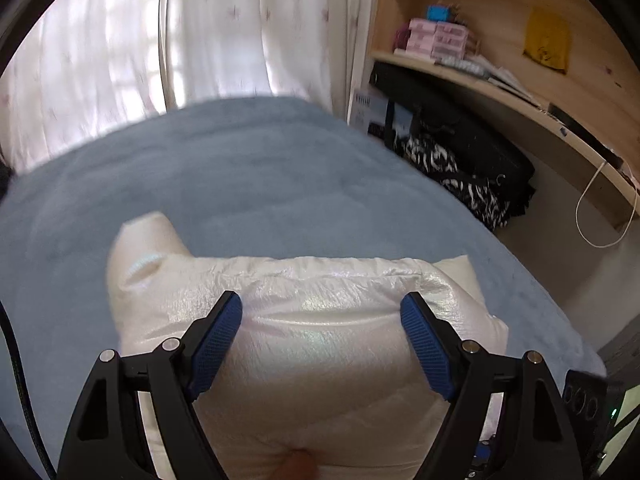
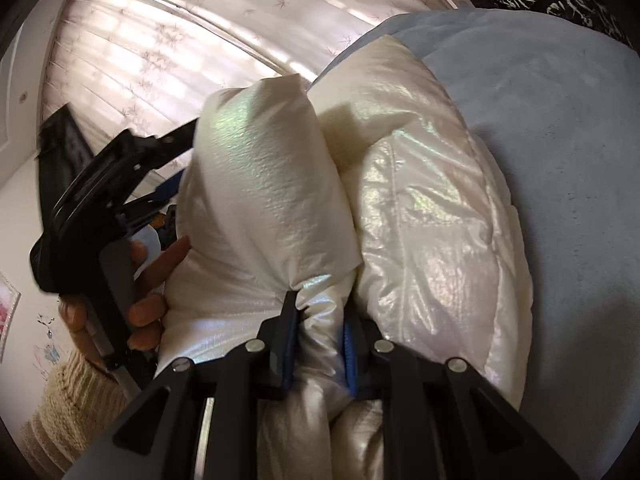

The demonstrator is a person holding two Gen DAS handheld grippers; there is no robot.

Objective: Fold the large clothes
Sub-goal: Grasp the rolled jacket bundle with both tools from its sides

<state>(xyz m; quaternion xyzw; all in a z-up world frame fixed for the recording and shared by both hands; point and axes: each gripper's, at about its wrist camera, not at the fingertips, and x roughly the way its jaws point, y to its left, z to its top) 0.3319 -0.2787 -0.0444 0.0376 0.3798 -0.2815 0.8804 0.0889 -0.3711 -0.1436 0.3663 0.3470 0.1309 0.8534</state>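
A shiny cream-white puffer jacket [image 1: 312, 320] lies bunched on a blue-grey bed cover [image 1: 240, 168]. My left gripper [image 1: 322, 312] is open, its blue pads [image 1: 218, 332] wide apart just above the jacket's bulk. In the right wrist view the jacket [image 2: 432, 216] is folded into thick puffy rolls. My right gripper [image 2: 320, 320] is shut on a gathered fold of the jacket, with fabric pinched between its fingers [image 2: 290, 320]. The left gripper's body [image 2: 112, 184] and the hand holding it show at the left, beside a raised roll of jacket.
Sheer white curtains [image 1: 200, 32] hang behind the bed. A wooden shelf and desk [image 1: 500, 64] with boxes stand at the right, with dark bags [image 1: 472, 168] on the floor below. The bed's right edge [image 1: 520, 264] drops to the floor.
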